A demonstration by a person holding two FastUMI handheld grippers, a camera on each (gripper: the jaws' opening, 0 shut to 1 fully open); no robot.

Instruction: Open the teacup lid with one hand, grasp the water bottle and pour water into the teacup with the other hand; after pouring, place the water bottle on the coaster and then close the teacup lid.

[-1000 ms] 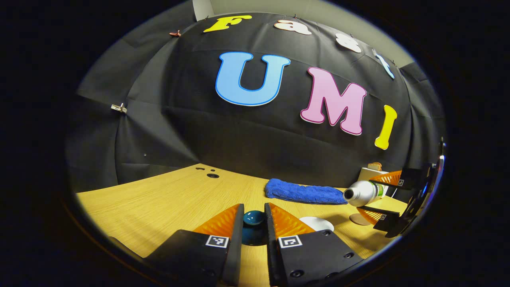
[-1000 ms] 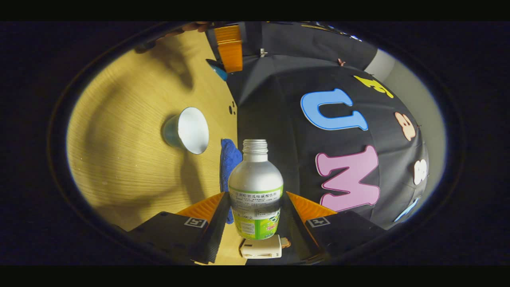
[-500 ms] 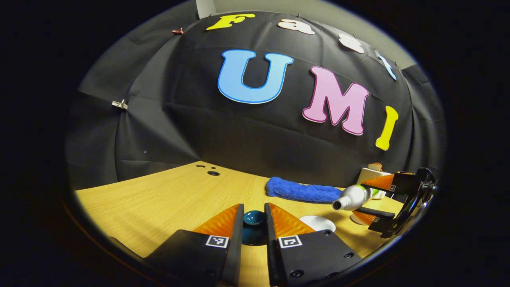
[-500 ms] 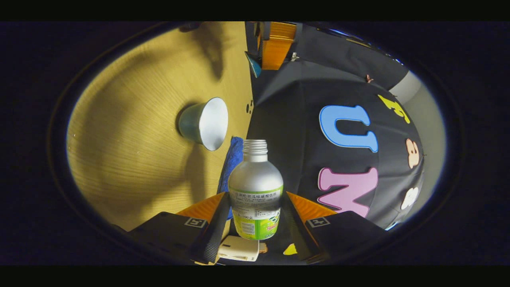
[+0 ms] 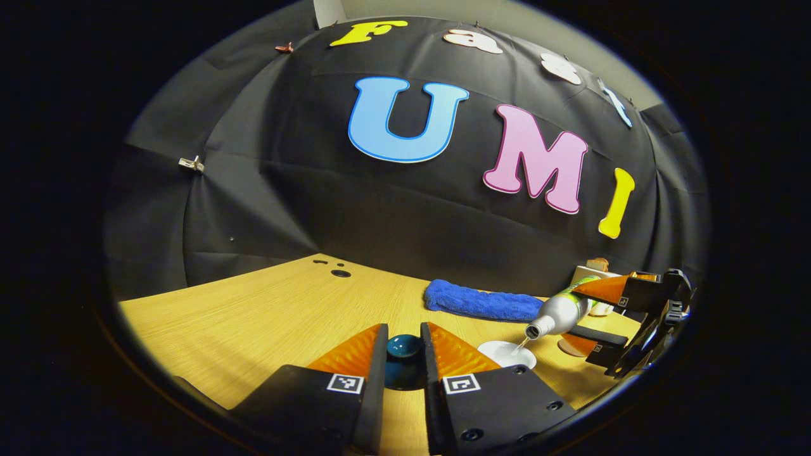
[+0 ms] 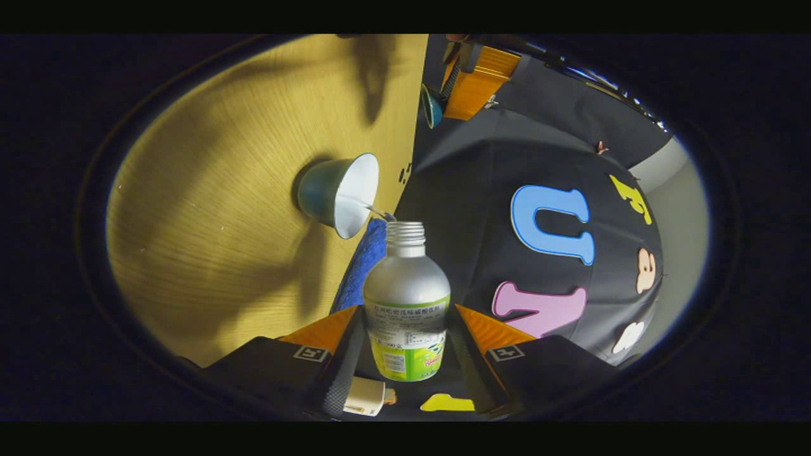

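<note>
My left gripper (image 5: 404,334) is shut on the knob of the teal teacup lid (image 5: 404,348) and holds it above the wooden table (image 5: 253,316). To its right stands the uncovered teacup (image 5: 507,353), teal outside and white inside. My right gripper (image 6: 407,316) is shut on the silver water bottle (image 6: 405,278), which has a green label and no cap. The bottle (image 5: 552,315) is tipped mouth-down over the teacup (image 6: 339,193), and a thin stream of water (image 6: 374,211) runs into it. A round brown coaster (image 5: 569,346) lies under the right gripper (image 5: 580,313).
A folded blue towel (image 5: 485,304) lies along the back of the table, behind the cup. A small white box (image 5: 586,275) stands at the far right by the wall. Round holes (image 5: 340,273) mark the tabletop at the back left.
The right gripper tipped the bottle further and brought its mouth over the teacup; water now flows. The left gripper kept the lid still.
</note>
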